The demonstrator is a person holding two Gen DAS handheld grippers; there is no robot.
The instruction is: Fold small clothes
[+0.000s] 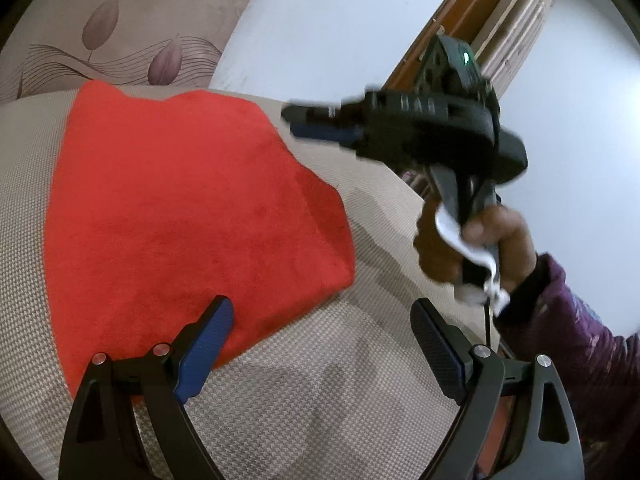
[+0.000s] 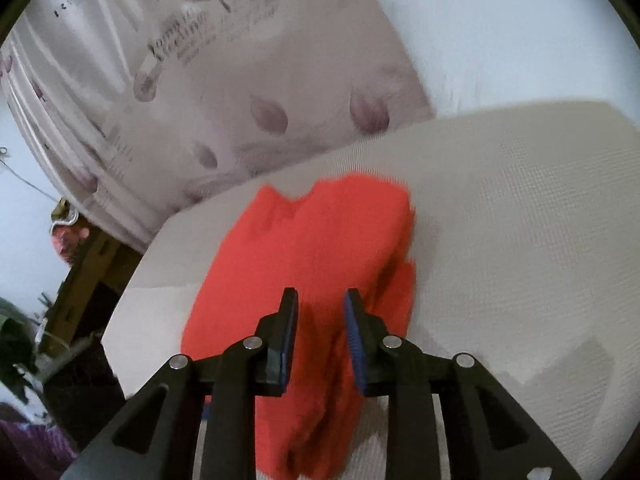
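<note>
A red fleece garment [image 1: 180,208] lies folded and flat on a beige woven surface [image 1: 360,400]. My left gripper [image 1: 324,320] stands wide open just above that surface. Its left finger [image 1: 212,336] is over the garment's near edge and its right finger [image 1: 436,344] is over bare weave. Nothing is between them. In the right wrist view the garment [image 2: 320,240] shows thick layered folds. My right gripper [image 2: 321,300] hovers over it with a narrow gap between the pads and no cloth pinched. In the left wrist view the right gripper [image 1: 298,120] is blurred, above the garment's far right corner.
A person's hand [image 1: 480,240] in a purple sleeve [image 1: 580,340] holds the right gripper. Floral fabric [image 2: 240,80] hangs behind the beige surface [image 2: 520,200], beside a white wall [image 1: 320,20] and a wooden frame [image 1: 460,12]. Clutter [image 2: 72,232] lies past the surface's left edge.
</note>
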